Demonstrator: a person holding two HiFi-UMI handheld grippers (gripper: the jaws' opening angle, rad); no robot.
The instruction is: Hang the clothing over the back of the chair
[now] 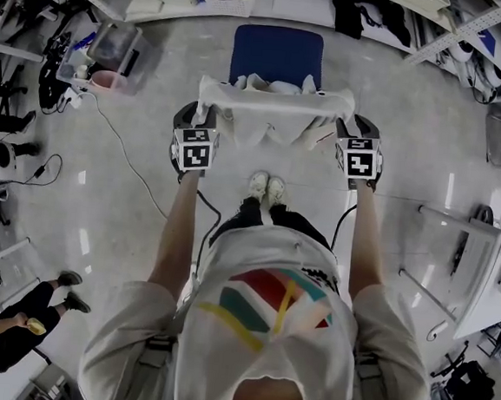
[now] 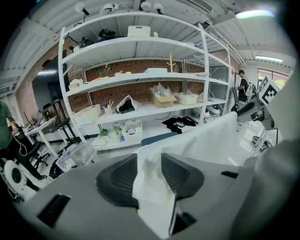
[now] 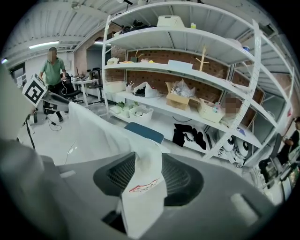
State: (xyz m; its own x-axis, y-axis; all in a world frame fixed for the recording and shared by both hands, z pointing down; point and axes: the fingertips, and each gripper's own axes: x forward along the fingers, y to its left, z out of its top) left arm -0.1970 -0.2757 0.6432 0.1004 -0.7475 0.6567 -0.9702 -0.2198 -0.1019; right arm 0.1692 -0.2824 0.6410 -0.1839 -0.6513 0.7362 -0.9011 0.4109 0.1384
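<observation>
The white garment [image 1: 275, 101] reads to me as thin, soft cloth, pulled into a long band between my two grippers, with its lower edge sagging in loose folds. The left gripper [image 1: 205, 105] has one end and the right gripper [image 1: 345, 120] the other, and each is closed on the cloth. In the left gripper view the dark ribbed pads [image 2: 180, 174] press a crumpled strip of fabric from both sides, and the rest runs off up to the right. In the right gripper view the pinched piece is a flatter flap with a small red print on it. The gripper bodies are smooth grey plastic, and each carries a cube [image 1: 194, 147] with black-and-white square markers.

From the head view the garment stretches across the near edge of the chair [image 1: 276, 53], whose blue padded surface shows just beyond it. I cannot tell whether cloth and chair touch.

On the white shelves [image 2: 136, 47] a cardboard box [image 2: 162, 99] holds crumpled clear wrap, and a white lattice basket [image 2: 132, 132] holds things I cannot make out. A clear plastic bin [image 2: 77, 153] sits on the glossy floor [image 1: 393, 164].
</observation>
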